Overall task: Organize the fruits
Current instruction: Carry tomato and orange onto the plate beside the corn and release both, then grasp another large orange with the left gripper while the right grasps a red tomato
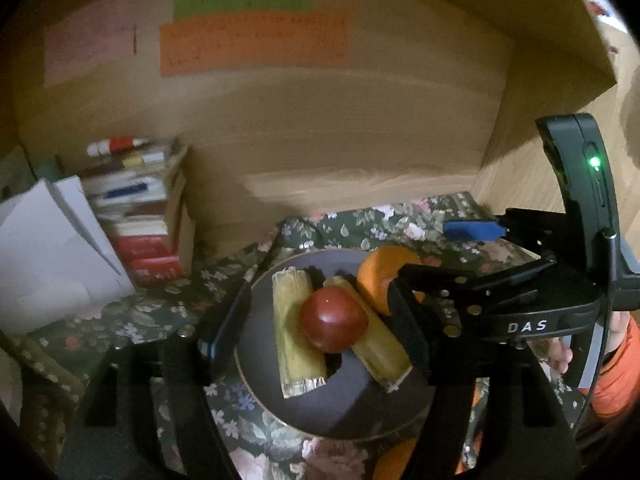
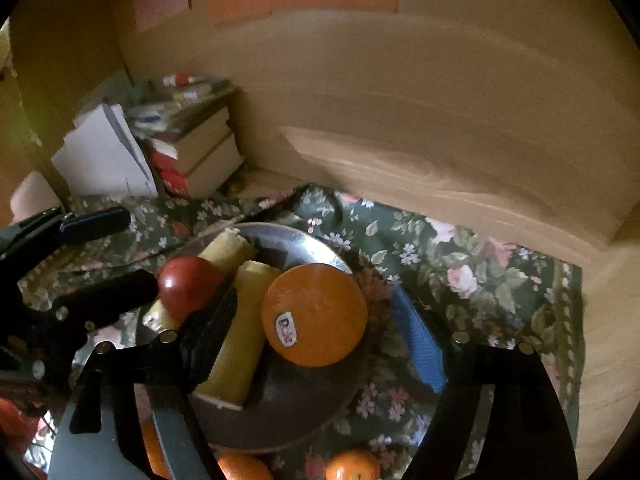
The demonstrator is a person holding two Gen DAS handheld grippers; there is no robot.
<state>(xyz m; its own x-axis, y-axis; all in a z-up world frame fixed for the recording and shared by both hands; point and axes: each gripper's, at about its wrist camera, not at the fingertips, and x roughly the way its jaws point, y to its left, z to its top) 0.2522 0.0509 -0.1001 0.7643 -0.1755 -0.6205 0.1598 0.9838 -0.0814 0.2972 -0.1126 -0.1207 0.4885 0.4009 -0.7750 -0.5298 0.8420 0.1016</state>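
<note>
Left gripper (image 1: 320,336) spread open around round dark-red apple (image 1: 333,319) on dark round plate (image 1: 352,408); right gripper (image 2: 316,336) open around sticker-labelled orange (image 2: 315,314).

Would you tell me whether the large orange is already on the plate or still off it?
On it: the orange sits at the plate's right edge beside the sugarcane pieces, between the open right gripper's fingers.

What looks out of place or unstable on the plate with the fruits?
The red apple sits on top of the two yellow-green stalk pieces, not on the plate itself, so it might roll. The big orange sits at the plate's edge, between the open right claw's fingers. Nothing looks spilled or damaged.
</note>
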